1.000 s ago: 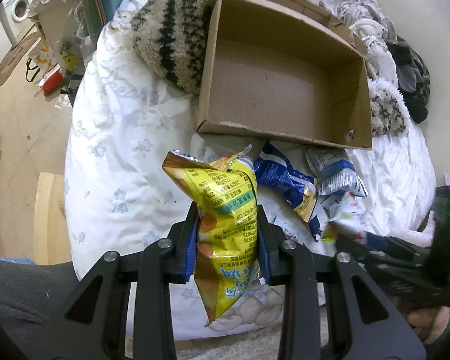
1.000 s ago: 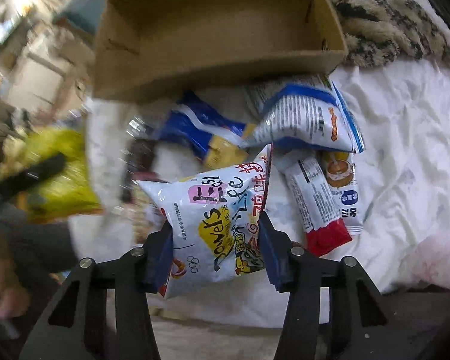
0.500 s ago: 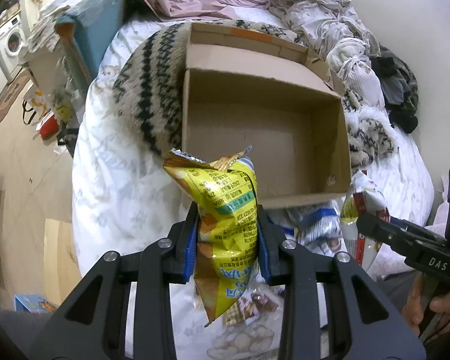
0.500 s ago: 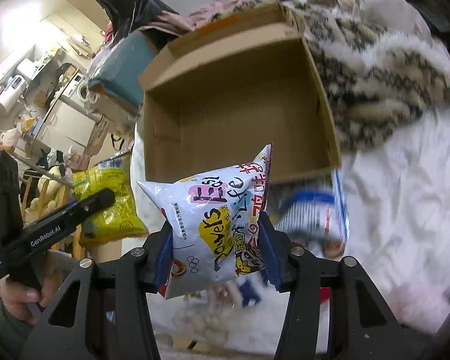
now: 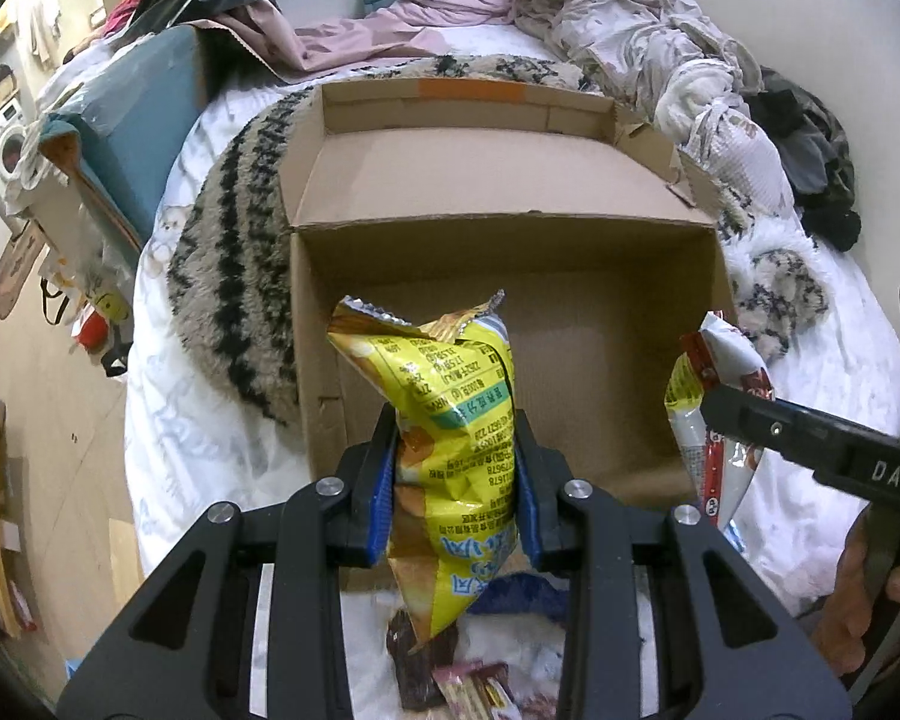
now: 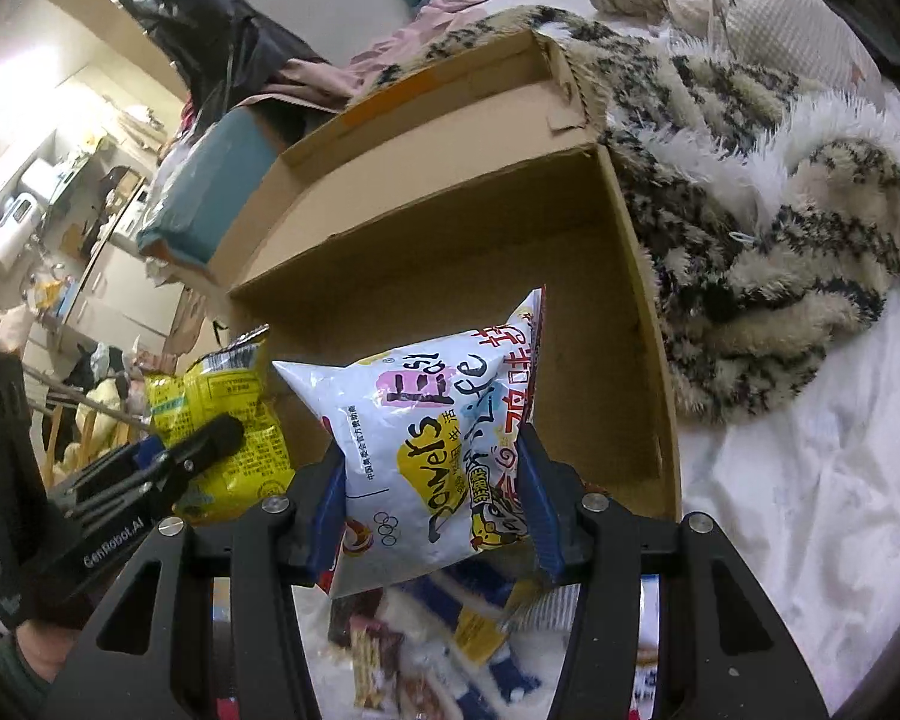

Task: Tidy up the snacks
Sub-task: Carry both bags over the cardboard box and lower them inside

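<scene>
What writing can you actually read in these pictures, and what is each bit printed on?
"DAS": side of the right tool, seen from the left camera.
"GenRobot.AI": side of the left tool, seen from the right camera.
"Easy life" and "Dowel's", roughly, beside red Chinese characters: white snack bag.
Yellow snack bag: small upside-down print, too fine to read.
Cardboard box: no writing visible.

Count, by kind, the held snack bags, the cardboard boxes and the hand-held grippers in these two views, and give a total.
Held snack bags: 2, a yellow foil bag and a white printed foil bag
Open brown cardboard box: 1
Hand-held grippers: 2, left hand-held gripper and right hand-held gripper
Total: 5
</scene>
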The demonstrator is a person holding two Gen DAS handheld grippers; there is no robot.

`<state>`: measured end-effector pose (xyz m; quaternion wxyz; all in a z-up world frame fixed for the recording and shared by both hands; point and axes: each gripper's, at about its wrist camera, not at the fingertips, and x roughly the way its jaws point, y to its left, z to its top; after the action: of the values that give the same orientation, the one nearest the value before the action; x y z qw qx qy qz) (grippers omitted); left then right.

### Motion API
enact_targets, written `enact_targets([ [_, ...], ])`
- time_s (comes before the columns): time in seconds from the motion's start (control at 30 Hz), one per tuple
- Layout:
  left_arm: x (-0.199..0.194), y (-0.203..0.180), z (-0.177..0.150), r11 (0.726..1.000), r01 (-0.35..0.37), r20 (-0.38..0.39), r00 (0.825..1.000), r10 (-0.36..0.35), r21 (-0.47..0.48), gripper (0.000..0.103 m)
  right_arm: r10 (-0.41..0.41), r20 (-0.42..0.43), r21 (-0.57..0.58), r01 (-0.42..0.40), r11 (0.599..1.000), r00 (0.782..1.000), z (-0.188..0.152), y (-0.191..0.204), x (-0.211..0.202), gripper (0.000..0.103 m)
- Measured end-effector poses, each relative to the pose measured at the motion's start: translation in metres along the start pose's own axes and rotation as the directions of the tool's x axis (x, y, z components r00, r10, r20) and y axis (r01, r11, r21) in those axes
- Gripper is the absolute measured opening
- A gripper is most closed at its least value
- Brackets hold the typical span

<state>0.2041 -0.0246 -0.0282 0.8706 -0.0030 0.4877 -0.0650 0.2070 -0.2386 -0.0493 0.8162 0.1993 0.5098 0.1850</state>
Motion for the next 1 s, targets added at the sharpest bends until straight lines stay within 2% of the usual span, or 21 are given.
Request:
enact_targets([
  [0.1, 0.014, -0.003, -0.003, 0.999, -0.020, -0.001, 1.000, 0.020, 0.035, 0.029, 0.005, 0.005, 0.011, -0.005, 1.000, 1.000, 0.000, -0.008, 0.009, 0.053],
  [0.27, 0.027, -0.004, -0.006, 0.999, -0.021, -0.011, 1.000, 0.021, 0.024, 0.029, -0.021, -0.001, -0.001, 0.021, 1.000, 1.000, -0.001, -0.011, 0.022, 0.053],
  [0.6, 0.035, -0.003, -0.008, 1.000, -0.023, -0.022, 0.999, 0.024, 0.015, 0.029, -0.059, -0.007, -0.049, 0.058, 0.997, 0.998, 0.000, -0.001, 0.032, 0.054],
  [0.93, 0.035, -0.006, -0.008, 0.999, -0.022, -0.016, 1.000, 0.022, 0.027, 0.033, -0.082, 0.000, -0.024, 0.082, 0.996, 0.997, 0.001, -0.006, 0.035, 0.056],
  [1.0, 0.037, -0.006, -0.009, 1.000, 0.007, -0.035, 0.999, -0.006, 0.024, 0.039, -0.079, 0.012, -0.012, 0.079, 0.997, 0.997, 0.002, -0.007, 0.032, 0.063],
])
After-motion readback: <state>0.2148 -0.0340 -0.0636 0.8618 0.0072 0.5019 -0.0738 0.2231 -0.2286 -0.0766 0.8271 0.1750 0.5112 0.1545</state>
